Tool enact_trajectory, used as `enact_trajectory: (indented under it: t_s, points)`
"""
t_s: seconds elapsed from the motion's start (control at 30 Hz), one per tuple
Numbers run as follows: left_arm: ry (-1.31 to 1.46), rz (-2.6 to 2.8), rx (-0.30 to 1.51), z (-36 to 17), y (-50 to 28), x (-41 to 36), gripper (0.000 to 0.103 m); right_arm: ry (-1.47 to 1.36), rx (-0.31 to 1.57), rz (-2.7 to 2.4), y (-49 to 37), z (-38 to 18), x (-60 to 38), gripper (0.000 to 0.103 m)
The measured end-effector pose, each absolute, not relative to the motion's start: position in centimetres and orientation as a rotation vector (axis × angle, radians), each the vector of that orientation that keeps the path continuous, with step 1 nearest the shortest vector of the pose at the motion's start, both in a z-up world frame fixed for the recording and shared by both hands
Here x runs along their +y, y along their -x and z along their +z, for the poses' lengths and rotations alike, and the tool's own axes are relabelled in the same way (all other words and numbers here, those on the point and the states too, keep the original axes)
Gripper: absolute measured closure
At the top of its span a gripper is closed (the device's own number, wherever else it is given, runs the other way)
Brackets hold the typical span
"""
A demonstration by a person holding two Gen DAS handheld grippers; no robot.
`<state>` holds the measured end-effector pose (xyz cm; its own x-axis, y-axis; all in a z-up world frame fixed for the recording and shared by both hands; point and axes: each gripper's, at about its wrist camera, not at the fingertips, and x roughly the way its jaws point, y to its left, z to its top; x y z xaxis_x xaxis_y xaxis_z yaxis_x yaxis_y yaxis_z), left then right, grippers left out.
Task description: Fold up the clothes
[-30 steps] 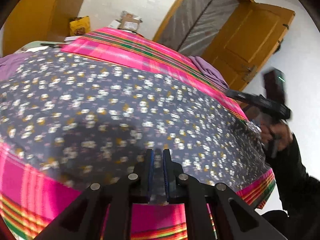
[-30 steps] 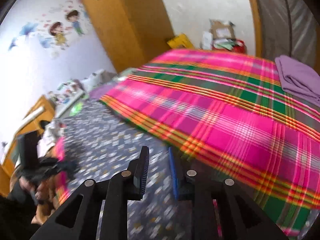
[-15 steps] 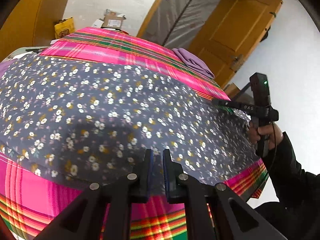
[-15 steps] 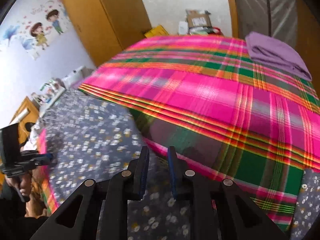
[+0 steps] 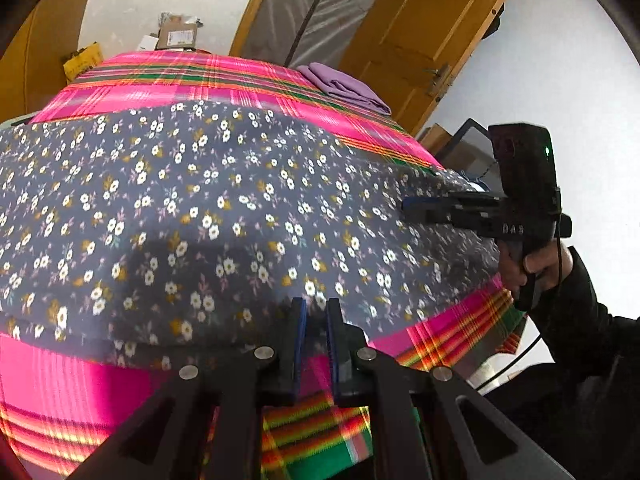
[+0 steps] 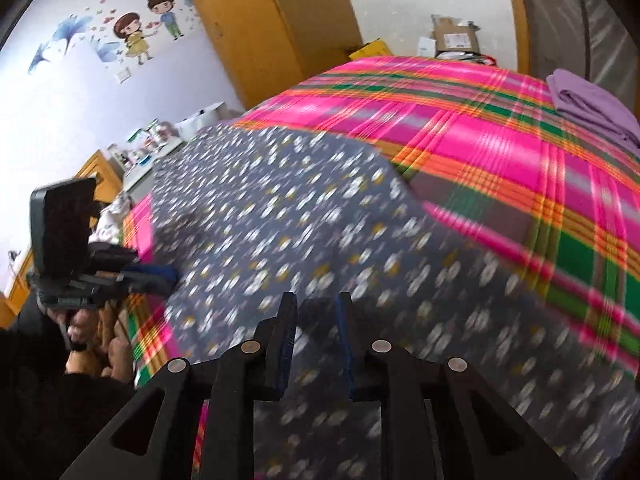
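Note:
A grey floral garment lies spread flat on the pink plaid bed cover. My left gripper sits at the garment's near edge with its jaws a narrow gap apart and nothing clearly between them. My right gripper is over the garment, jaws slightly apart and empty; this view is blurred. The right gripper also shows in the left wrist view, at the garment's right edge. The left gripper shows in the right wrist view, at the garment's left edge.
A folded purple cloth lies at the bed's far right corner. A wooden door stands behind it. Cardboard boxes sit beyond the bed's far end. A wooden wardrobe and a cluttered side table stand to the left.
The garment has come down and now lies flat. Both grippers have pulled back toward its near edge, and the right gripper's jaws have opened a little.

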<state>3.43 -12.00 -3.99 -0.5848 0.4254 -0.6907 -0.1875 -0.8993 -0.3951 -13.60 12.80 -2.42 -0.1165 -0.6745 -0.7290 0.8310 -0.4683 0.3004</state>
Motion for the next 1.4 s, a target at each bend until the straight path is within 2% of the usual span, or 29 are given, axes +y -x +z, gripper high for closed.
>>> enact_trajectory:
  t_s: [0.13, 0.33, 0.53, 0.7, 0.93, 1.27, 1.3, 1.4]
  points:
    - [1.202, 2.502, -0.385, -3.6, -3.6, -11.9, 0.094, -1.026, 0.235, -1.728, 11.7, -2.9, 13.0, 0.071]
    - [1.16, 2.484, -0.368, -2.7, -2.3, -10.0, 0.094, -1.007, 0.221, -1.766, 10.6, -2.1, 15.2, 0.071]
    - [1.165, 2.408, -0.321, -3.0, -0.2, -6.9, 0.094, -0.948, 0.136, -2.226, 13.0, 0.9, 22.8, 0.07]
    - [1.166, 2.375, -0.304, -3.1, 0.9, -5.3, 0.094, -1.046, 0.24, -2.516, 15.9, 0.6, 27.5, 0.068]
    - [1.187, 2.368, -0.281, -3.1, 2.2, -3.6, 0.094, -1.138, 0.222, -2.546, 19.2, -1.3, 28.2, 0.068]
    - [1.203, 2.34, -0.262, -3.4, 3.2, -2.0, 0.094, -1.226, 0.34, -2.459, 22.1, -2.7, 27.0, 0.068]
    - [1.205, 2.338, -0.262, -3.4, 3.3, -1.9, 0.094, -1.226, 0.348, -2.451, 22.2, -2.7, 27.0, 0.07]
    - [1.208, 2.331, -0.26, -3.5, 3.6, -1.6, 0.094, -1.227, 0.361, -2.452, 22.4, -2.5, 27.1, 0.095]
